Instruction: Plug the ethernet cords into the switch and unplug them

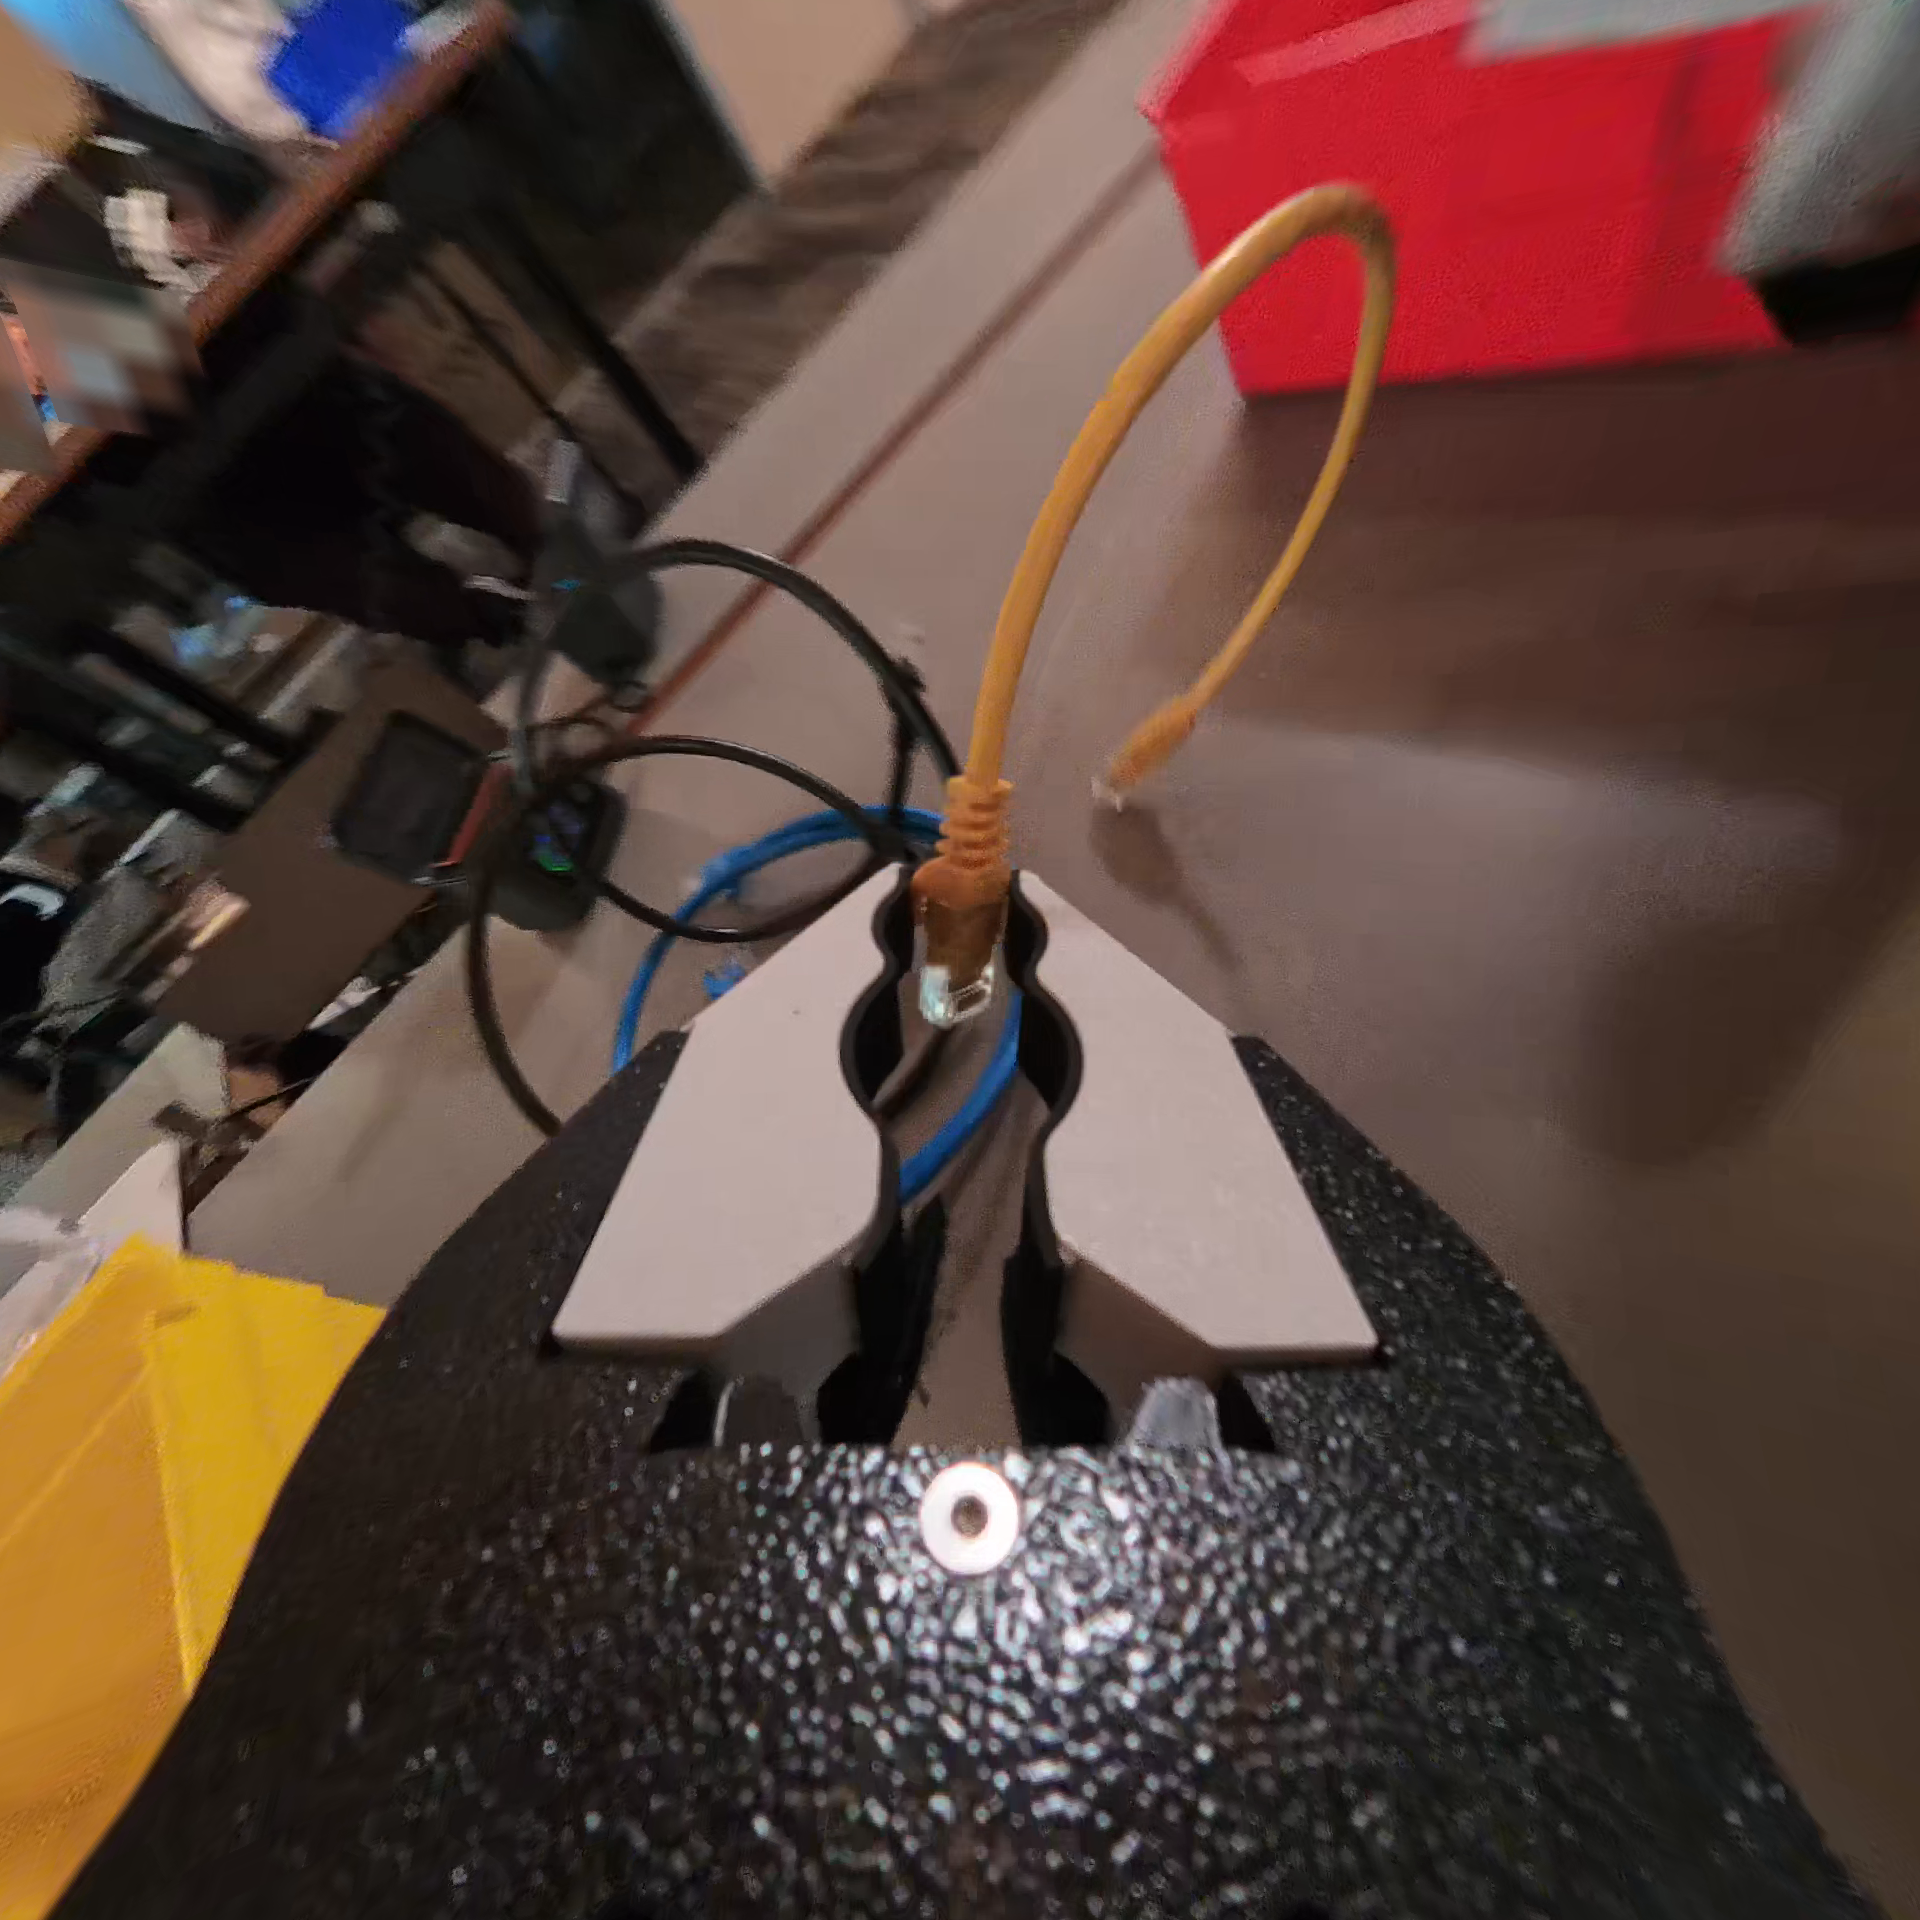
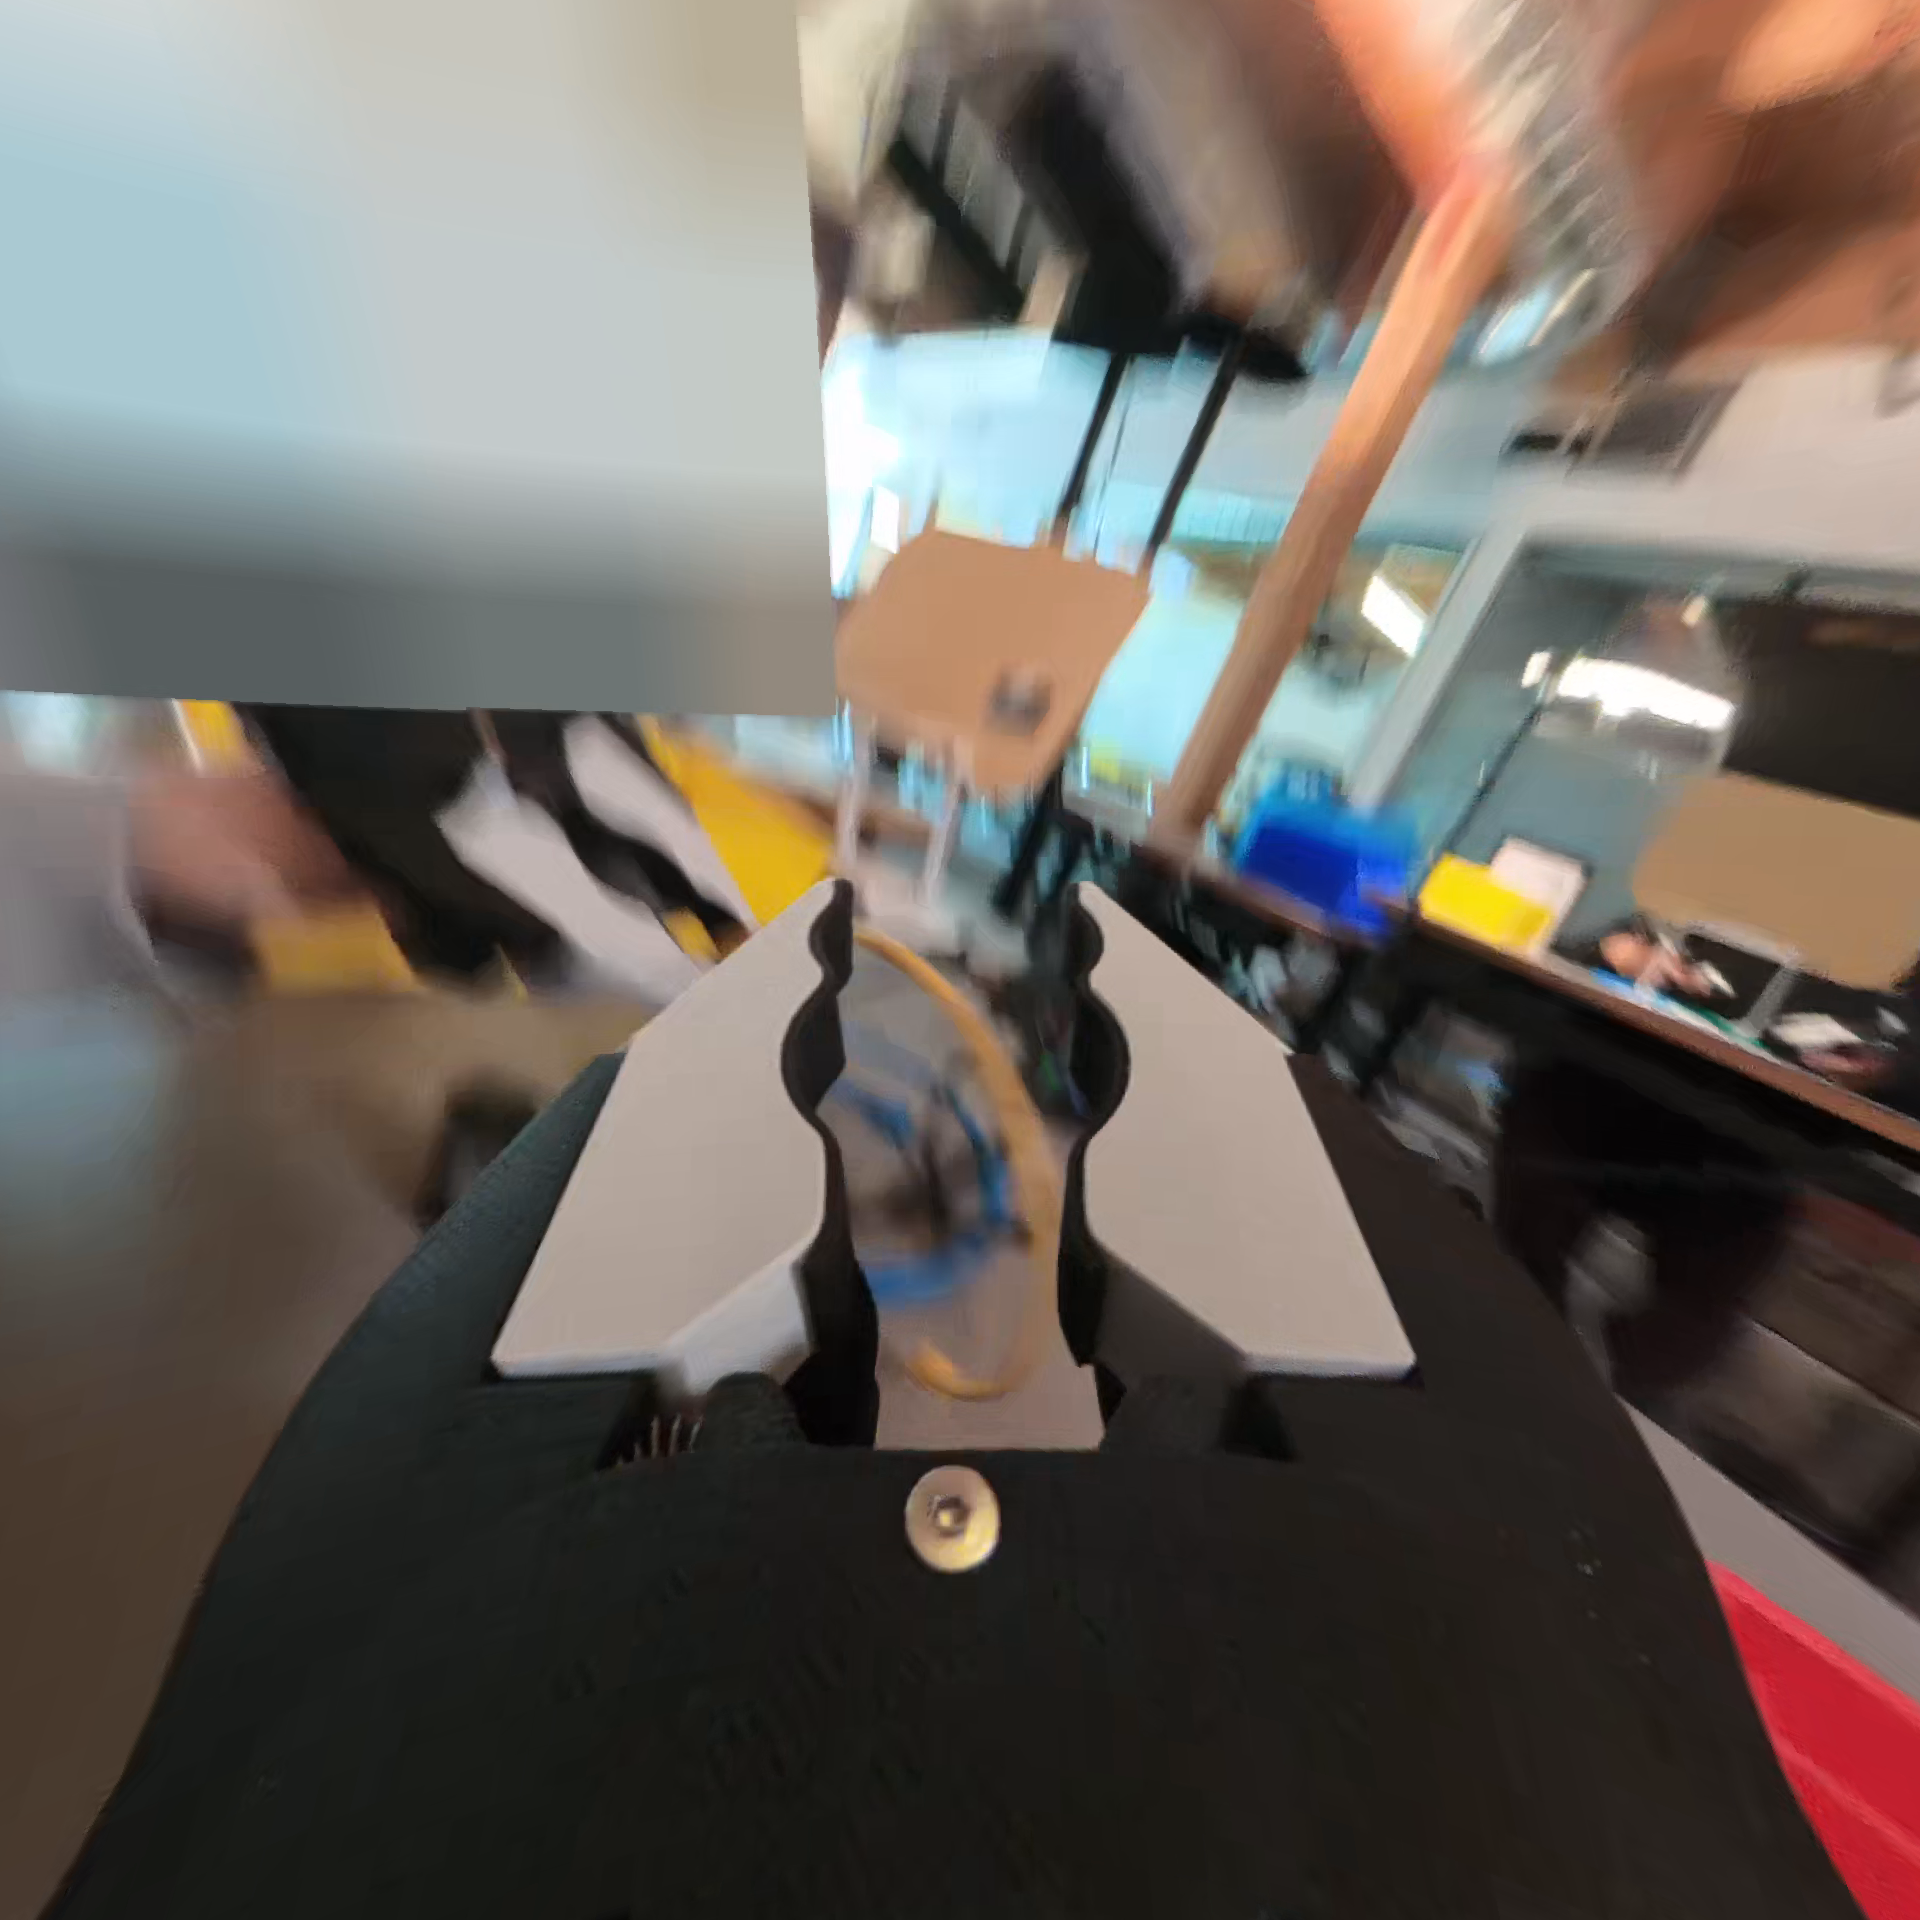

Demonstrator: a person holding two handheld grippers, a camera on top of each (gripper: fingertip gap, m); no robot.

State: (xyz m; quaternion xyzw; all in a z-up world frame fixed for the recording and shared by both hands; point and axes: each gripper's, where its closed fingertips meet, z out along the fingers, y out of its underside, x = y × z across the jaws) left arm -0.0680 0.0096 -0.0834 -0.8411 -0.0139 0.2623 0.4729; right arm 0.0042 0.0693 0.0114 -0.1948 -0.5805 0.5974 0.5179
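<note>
My left gripper [image 1: 961,883] is shut on the plug of a short yellow ethernet cord [image 1: 1049,520] and holds it above the brown table. The cord arches up and its far plug [image 1: 1153,748] hangs near the tabletop. A blue ethernet cord [image 1: 665,966] lies coiled under the gripper. A small black switch [image 1: 561,842] with lit ports sits to the left, with black cables [image 1: 727,644] looped around it. My right gripper [image 2: 956,894] is open and empty. Its view is blurred, with a yellow cord [image 2: 997,1081] and a blue cord [image 2: 914,1268] between its fingers farther off.
A red box [image 1: 1475,208] stands on the table at the back right. A yellow bin [image 1: 104,1507] is at the lower left. Shelves [image 1: 260,312] stand beyond the table's left edge. In the right wrist view, benches with blue and yellow bins [image 2: 1392,883] line the background.
</note>
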